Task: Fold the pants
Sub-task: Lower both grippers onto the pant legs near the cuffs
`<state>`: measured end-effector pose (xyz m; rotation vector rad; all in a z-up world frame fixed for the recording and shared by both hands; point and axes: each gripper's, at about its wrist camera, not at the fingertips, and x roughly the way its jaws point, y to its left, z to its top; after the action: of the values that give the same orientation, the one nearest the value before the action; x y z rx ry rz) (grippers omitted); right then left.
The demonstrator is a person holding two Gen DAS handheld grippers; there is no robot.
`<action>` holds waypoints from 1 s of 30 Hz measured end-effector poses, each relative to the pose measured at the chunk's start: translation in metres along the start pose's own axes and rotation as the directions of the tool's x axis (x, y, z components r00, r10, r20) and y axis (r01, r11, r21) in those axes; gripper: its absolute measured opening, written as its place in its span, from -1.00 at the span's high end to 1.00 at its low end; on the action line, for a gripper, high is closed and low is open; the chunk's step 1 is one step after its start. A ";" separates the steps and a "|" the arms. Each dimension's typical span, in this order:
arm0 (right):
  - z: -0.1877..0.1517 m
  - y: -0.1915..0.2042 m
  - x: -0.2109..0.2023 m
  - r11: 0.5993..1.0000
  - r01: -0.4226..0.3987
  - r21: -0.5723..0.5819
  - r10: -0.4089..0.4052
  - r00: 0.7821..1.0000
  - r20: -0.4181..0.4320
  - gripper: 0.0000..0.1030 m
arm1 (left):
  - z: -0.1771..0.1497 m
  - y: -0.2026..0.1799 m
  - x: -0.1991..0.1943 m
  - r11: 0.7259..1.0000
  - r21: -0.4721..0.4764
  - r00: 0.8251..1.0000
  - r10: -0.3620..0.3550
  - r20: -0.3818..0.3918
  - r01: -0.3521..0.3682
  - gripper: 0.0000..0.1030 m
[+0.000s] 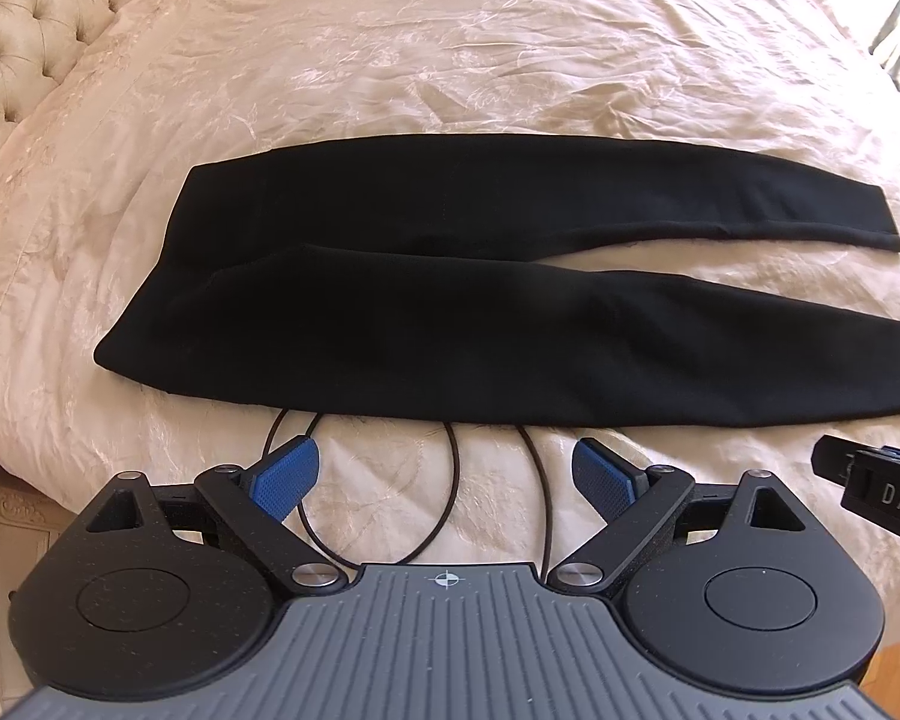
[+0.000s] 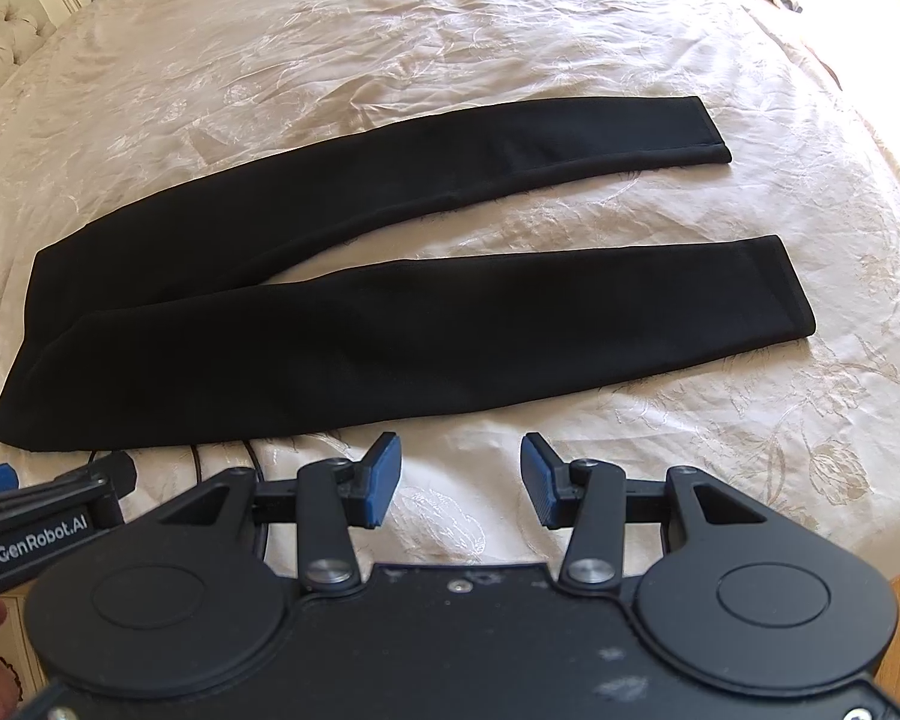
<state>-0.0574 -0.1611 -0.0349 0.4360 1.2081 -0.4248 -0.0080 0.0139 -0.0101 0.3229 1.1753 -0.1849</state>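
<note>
1. Your left gripper hovers just short of the near edge of the pants, its blue pads spread wide with nothing between them.
2. Your right gripper sits beside it, a little toward the cuff end, fingers parted about halfway and likewise empty.
3. The pants lie flat on the bedspread, waist to your left and cuffs to your right, with the 2 legs splayed apart toward the cuffs.
4. A thin black cable loops on the bedspread between your grippers and the near hem. In my judgement, reaching straight in risks snagging it or pinching it along with the cloth.
5. The bedspread is wrinkled and loose. A deep bite could catch it together with the pants and drag it up with the fold.
6. The fabric is uniformly black, so layers are hard to tell apart. You may grab only the top layer of a leg, and the fold would then twist or open.
7. Because the legs diverge, lifting the near leg at 2 uneven points would likely lay it crooked over the far leg.
8. Count: 1 pair of pants, 2 legs, 2 cuffs, 2 grippers, 1 bedspread, and cable of which I cannot tell whether it is 1 run or 2.
</note>
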 end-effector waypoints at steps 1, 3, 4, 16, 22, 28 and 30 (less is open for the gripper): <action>0.000 -0.001 0.001 1.000 -0.004 0.001 0.004 1.000 -0.003 0.09 | -0.001 0.001 0.000 1.000 -0.002 1.000 -0.002 0.000 0.002 -0.79; 0.000 0.000 0.004 1.000 -0.011 0.002 0.011 1.000 -0.012 0.09 | -0.002 0.006 -0.001 1.000 -0.011 1.000 -0.006 0.001 0.006 -0.77; 0.000 0.001 0.005 1.000 -0.017 0.002 0.017 1.000 -0.017 0.09 | -0.002 0.009 -0.001 1.000 -0.018 1.000 -0.008 0.000 0.008 -0.74; 0.009 0.011 0.025 0.992 -0.108 0.063 0.108 0.994 0.004 0.09 | 0.024 0.058 0.031 0.993 -0.118 0.999 0.011 -0.037 -0.015 -0.26; 0.050 0.002 0.052 0.994 -0.091 0.062 0.093 0.996 -0.018 0.09 | 0.070 0.071 0.065 0.998 -0.051 0.999 0.024 -0.023 -0.025 -0.26; 0.124 -0.007 0.091 0.985 -0.064 0.157 0.074 0.995 -0.060 0.09 | 0.128 0.090 0.114 0.996 -0.089 0.996 -0.007 -0.091 -0.001 -0.26; 0.151 -0.010 0.109 0.974 -0.056 0.221 0.074 0.995 -0.073 0.09 | 0.145 0.094 0.128 0.995 -0.095 0.995 -0.016 -0.101 0.006 -0.26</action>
<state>0.0893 -0.2595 -0.0949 0.6862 1.2260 -0.4903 0.1963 0.0557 -0.0640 0.2451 1.2820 -0.1231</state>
